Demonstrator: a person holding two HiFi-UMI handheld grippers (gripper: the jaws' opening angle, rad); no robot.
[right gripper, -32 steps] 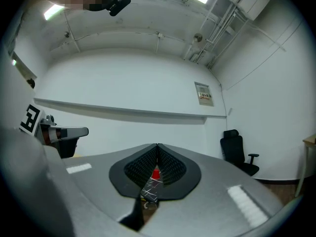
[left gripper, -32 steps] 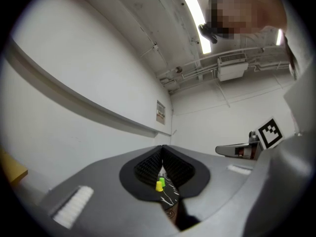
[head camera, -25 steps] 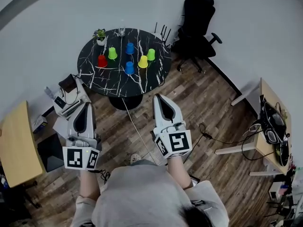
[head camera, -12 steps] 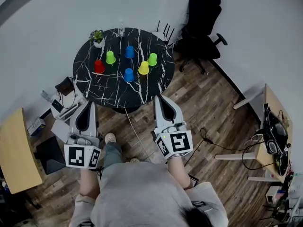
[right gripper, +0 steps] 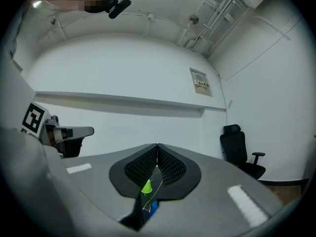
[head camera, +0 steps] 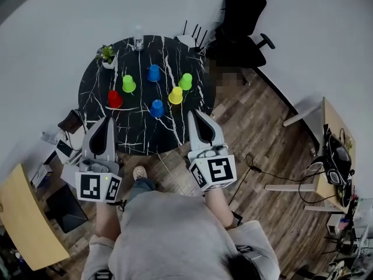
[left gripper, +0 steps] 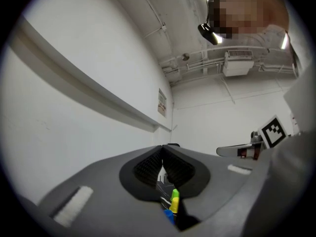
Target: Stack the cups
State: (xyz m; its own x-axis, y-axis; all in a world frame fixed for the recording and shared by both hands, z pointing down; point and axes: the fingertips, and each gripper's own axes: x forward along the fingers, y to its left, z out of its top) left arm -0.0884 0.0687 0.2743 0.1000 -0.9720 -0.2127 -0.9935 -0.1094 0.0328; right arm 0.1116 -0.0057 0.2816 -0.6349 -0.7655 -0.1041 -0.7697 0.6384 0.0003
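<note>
Here, six cups stand upside down, each apart from the others, on the round black marbled tabletop (head camera: 140, 137). The red cup (head camera: 115, 99) sits closest to the left edge, with the left green cup (head camera: 129, 84) just beyond it towards the far edge. The far blue cup (head camera: 153, 73) stands deepest in, about midway across. Towards the right edge is the right green cup (head camera: 186, 81), and the yellow cup (head camera: 176, 95) is just beside it on the near side. The near blue cup (head camera: 157, 108) stands around the middle, nearest of all to the near edge. None is stacked on another.

A small potted plant (head camera: 106, 53) stands at the far left edge. A black office chair (head camera: 242, 22) is on the wooden floor (head camera: 256, 133) past the far right edge.

The left tongs (head camera: 105, 120) are closed on nothing, their ribbed pads (left gripper: 148, 166) meeting at the tip. In the head view they overlap the near left edge. The right tongs (head camera: 194, 114) are likewise closed and empty, and overlap the near right edge. Both point towards the cups, well short of them. Through the slit under each pair of pads, slivers of coloured cups show.
</note>
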